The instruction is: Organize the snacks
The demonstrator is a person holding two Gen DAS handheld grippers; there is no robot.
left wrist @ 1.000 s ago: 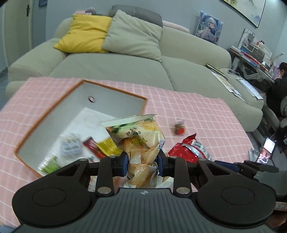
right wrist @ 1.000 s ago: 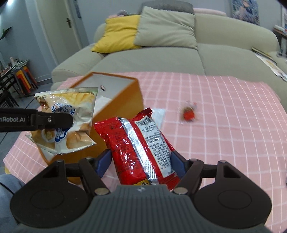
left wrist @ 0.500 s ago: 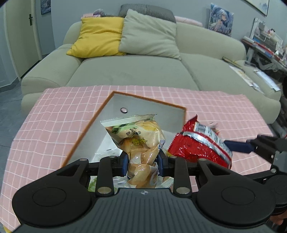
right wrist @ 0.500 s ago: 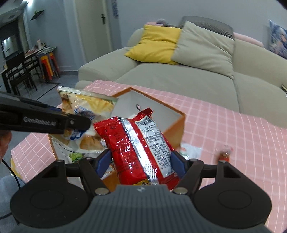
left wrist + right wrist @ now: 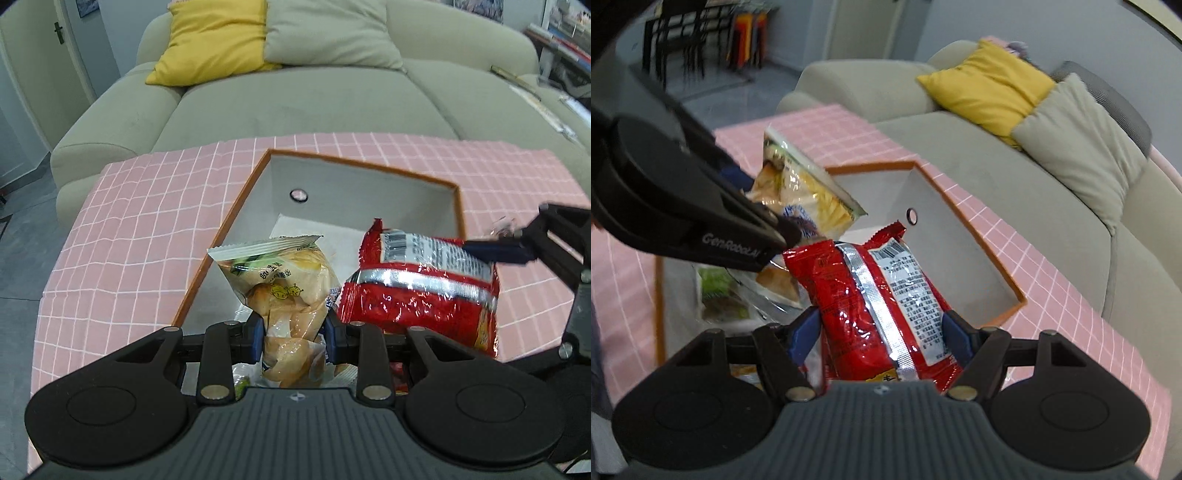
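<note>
Gripping a clear bag of yellow pastries (image 5: pixel 291 291), the left gripper (image 5: pixel 294 328) hung over the orange-rimmed, grey-lined open box (image 5: pixel 354 184); the right gripper (image 5: pixel 882 330) clamped a red foil snack packet (image 5: pixel 871 295) beside it, above the box.

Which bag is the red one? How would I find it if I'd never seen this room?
Find the pink checked tablecloth in front of the sofa, then the orange-edged box on it. Over the box, the right gripper holds the red bag: shiny, with a silver seam and barcode, unlike the pale bread bag beside it.
</note>
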